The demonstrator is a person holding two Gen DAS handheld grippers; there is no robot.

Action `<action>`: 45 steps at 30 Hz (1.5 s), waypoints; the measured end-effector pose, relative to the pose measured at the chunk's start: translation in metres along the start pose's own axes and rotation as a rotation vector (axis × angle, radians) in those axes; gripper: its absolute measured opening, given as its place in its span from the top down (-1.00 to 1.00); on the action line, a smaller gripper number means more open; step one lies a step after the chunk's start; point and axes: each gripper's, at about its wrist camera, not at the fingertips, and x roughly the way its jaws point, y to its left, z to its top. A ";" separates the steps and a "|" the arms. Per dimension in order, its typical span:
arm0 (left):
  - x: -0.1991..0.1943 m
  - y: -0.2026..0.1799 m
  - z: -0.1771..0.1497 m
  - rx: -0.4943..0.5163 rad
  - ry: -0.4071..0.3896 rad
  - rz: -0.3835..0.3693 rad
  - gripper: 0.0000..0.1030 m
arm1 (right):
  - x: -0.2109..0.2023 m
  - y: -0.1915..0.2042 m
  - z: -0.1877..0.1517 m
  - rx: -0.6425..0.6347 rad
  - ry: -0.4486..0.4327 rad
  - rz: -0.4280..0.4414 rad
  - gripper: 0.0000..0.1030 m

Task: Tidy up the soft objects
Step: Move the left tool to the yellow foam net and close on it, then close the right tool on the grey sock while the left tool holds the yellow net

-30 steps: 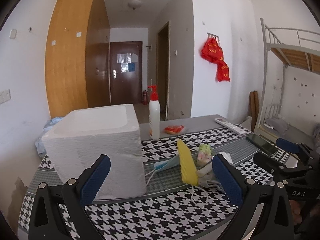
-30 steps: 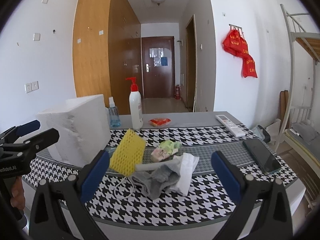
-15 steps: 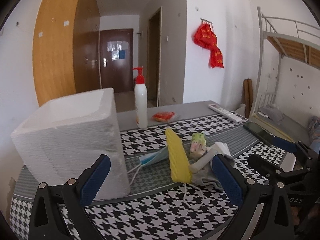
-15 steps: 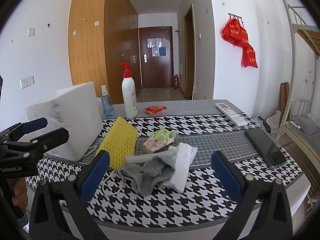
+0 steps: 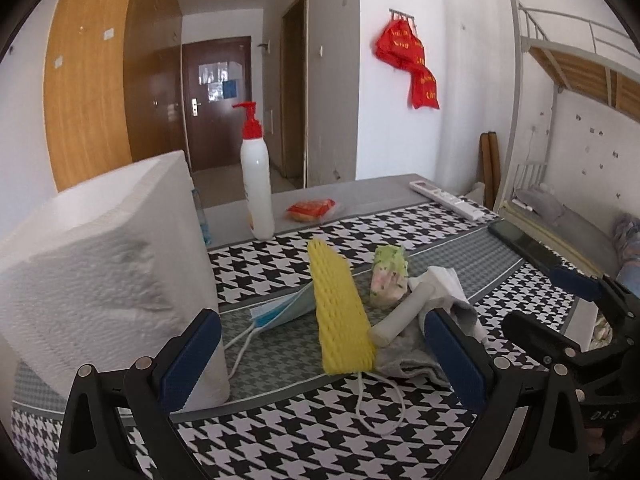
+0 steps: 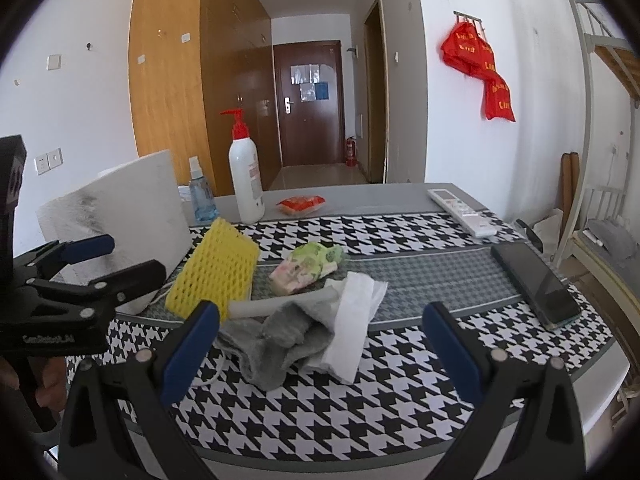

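Left gripper (image 5: 320, 354) hangs spread and empty; beside it the foam box (image 5: 104, 264), then the untouched pile: yellow foam net (image 5: 340, 312), floral pouch (image 5: 388, 278), grey sock (image 6: 280, 340), white tissue (image 6: 356, 320). Right gripper (image 6: 320, 340) gapes too. Sorting looks barely begun.

Yellow foam mesh sleeve (image 6: 214, 274) stands tilted against crumpled grey sock (image 6: 280, 338), white foam tube (image 6: 280, 305), folded white tissue (image 6: 354, 320), floral green-pink cloth (image 6: 308, 266) and blue face mask (image 5: 280, 310).
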 end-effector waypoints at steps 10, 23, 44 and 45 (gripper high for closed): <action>0.024 0.000 0.003 -0.011 0.071 -0.018 -0.75 | 0.009 -0.005 0.001 0.006 0.017 0.011 -0.99; 0.055 0.005 -0.002 -0.044 0.164 -0.024 -0.48 | 0.020 -0.003 0.002 -0.005 0.039 0.034 -0.99; 0.073 0.007 -0.005 -0.078 0.204 -0.096 0.67 | 0.035 0.005 0.004 -0.037 0.081 0.072 -0.99; 0.073 0.007 -0.005 -0.077 0.204 -0.097 0.70 | 0.037 0.007 0.004 -0.041 0.086 0.076 -0.99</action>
